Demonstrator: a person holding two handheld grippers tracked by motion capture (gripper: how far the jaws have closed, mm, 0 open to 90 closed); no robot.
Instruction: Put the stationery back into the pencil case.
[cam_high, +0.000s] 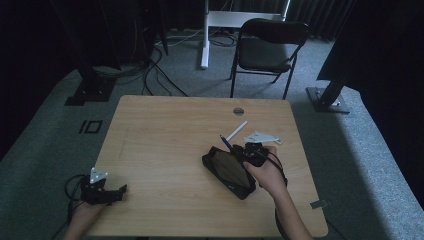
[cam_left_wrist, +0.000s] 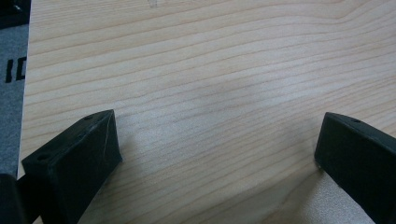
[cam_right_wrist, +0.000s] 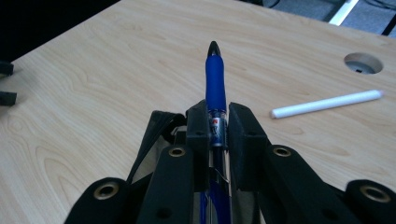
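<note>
A blue-barrelled ballpoint pen (cam_right_wrist: 215, 88) is clamped between the closed jaws of the right gripper (cam_right_wrist: 217, 128), tip forward over a black fabric pouch (cam_high: 229, 170), probably for insertion or removal. The left gripper (cam_left_wrist: 217, 144) is parked wide open and empty on the light wooden table (cam_high: 165, 135).

Materials and finishes on and around the pale wood-grain tabletop (cam_high: 165, 145)

A smooth, faintly sheened grain is shown by the tabletop. At its right half, a blue rubbery-gripped pen (cam_right_wrist: 215, 84) with a clear glossy plastic barrel is clamped by the matt black plastic right gripper (cam_right_wrist: 218, 122), brass-coloured rivets set in its links. Beside it a matt white plastic stick (cam_right_wrist: 326, 103) is seen, and a black soft pouch (cam_high: 229, 171).
</note>
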